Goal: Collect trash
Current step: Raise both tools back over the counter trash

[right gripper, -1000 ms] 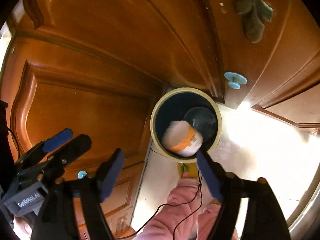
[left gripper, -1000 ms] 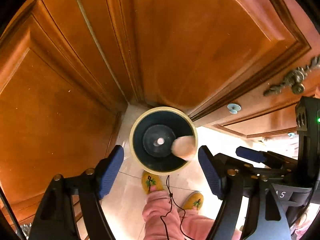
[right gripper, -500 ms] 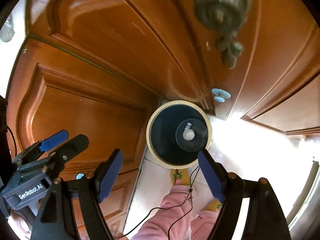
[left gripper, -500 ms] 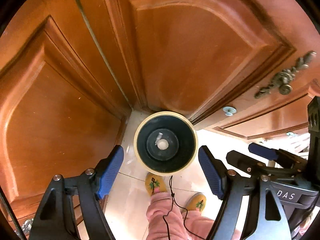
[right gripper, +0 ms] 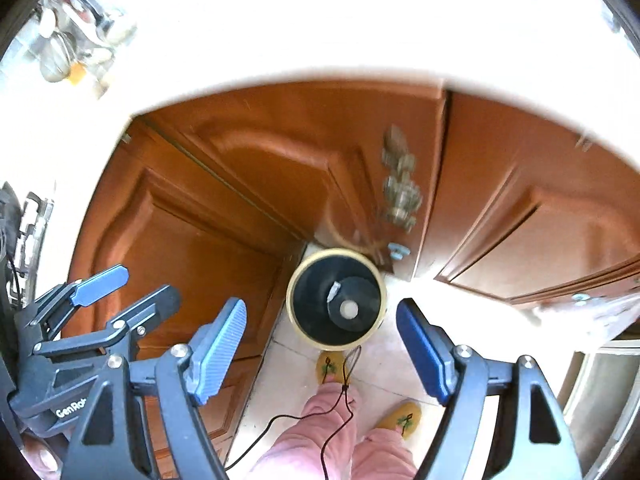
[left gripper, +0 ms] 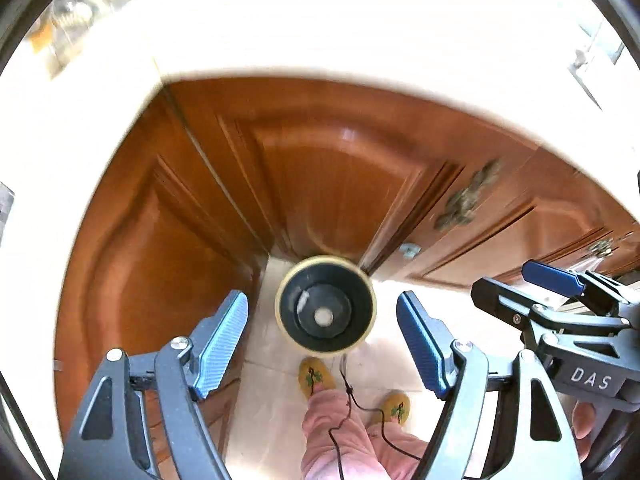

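A round bin point(left gripper: 326, 308) with a cream rim and dark inside stands on the floor against the wooden cabinet corner; the right wrist view shows the bin point(right gripper: 337, 300) too. Small pale trash pieces point(left gripper: 322, 316) lie at its bottom, also visible as pale trash pieces point(right gripper: 348, 309) from the right. My left gripper point(left gripper: 322, 336) hangs high above the bin, open, nothing between its blue pads. My right gripper point(right gripper: 320, 338) is likewise open and empty, high above the bin. In the left wrist view the right gripper point(left gripper: 520, 292) shows at the right edge.
Brown cabinet doors point(left gripper: 320, 184) with ornate metal handles point(right gripper: 400, 184) stand behind the bin, under a bright white countertop point(left gripper: 320, 24). Dishes point(right gripper: 72, 48) sit at the counter's far left. The person's pink trouser legs point(right gripper: 332, 432) and yellow slippers point(left gripper: 314, 376) stand before the bin, a black cable hanging.
Both grippers have risen well above the bin, so the countertop is now in view. The cup that was falling into the bin a second ago now lies at its bottom.
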